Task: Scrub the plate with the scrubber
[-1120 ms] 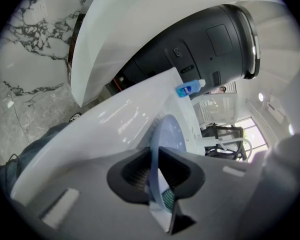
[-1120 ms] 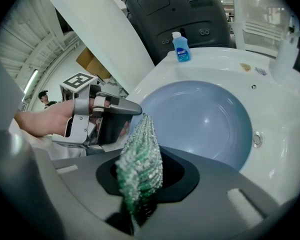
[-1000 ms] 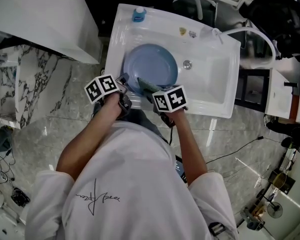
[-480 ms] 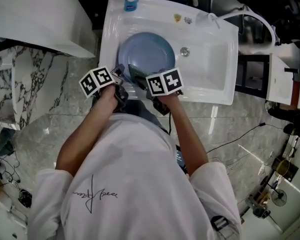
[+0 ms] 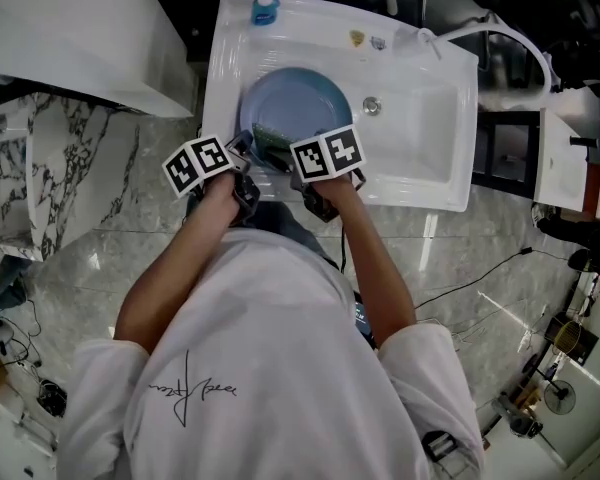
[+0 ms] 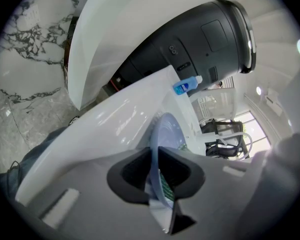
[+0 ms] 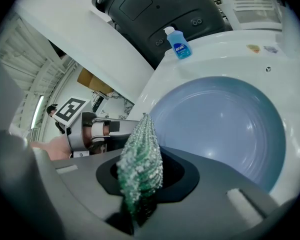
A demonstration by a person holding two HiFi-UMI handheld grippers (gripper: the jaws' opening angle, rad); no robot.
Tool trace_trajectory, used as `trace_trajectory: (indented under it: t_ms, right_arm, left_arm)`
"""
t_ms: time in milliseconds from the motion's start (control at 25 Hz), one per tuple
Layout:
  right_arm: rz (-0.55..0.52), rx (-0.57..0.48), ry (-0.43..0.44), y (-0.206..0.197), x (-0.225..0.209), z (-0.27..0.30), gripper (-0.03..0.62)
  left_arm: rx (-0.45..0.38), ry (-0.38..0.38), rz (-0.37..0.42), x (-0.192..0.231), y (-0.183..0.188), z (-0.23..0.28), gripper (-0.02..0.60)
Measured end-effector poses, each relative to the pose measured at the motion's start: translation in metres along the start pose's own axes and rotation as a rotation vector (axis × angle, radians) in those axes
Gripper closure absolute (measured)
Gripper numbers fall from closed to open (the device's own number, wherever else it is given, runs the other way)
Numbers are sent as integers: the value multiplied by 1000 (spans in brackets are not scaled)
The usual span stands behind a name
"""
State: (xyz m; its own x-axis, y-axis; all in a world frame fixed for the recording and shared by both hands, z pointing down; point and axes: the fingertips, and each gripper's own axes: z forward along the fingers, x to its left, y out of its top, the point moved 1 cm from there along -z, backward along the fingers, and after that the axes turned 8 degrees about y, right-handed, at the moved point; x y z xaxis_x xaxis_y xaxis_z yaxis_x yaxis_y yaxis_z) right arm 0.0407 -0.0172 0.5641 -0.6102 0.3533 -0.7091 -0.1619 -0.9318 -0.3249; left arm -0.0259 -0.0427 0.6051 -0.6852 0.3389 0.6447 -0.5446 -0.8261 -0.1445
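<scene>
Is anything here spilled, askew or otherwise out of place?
Nothing stands out. The left gripper grips the plate by its rim in the sink, the right gripper holds the scrubber, and the soap bottle stands upright.

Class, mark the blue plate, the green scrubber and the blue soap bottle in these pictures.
blue plate (image 7: 225, 124): right gripper view, centre of its face.
green scrubber (image 7: 140, 159): right gripper view, middle of its mesh.
blue soap bottle (image 7: 181, 48): right gripper view, its labelled body.
</scene>
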Motion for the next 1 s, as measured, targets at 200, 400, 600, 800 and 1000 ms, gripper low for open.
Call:
trace_trajectory:
  t_ms: [200, 400, 600, 800, 1000]
  right_arm:
    - [4, -6, 23, 12, -7, -6, 528]
    - [18, 0, 27, 27, -12, -14, 528]
    - [83, 77, 46, 36, -21, -6, 528]
    - [128, 134, 73, 47, -29, 4, 528]
    - [197, 200, 113, 53, -36, 16, 528]
  left_arm:
    - [3, -2, 1, -1, -1, 0, 477]
    - [9, -9, 2, 0, -1, 0, 477]
    - [12, -12, 0, 1, -2, 0, 477]
    - [15, -13, 4, 1, -2, -1, 477]
    - [19, -11, 7, -1, -3, 0, 477]
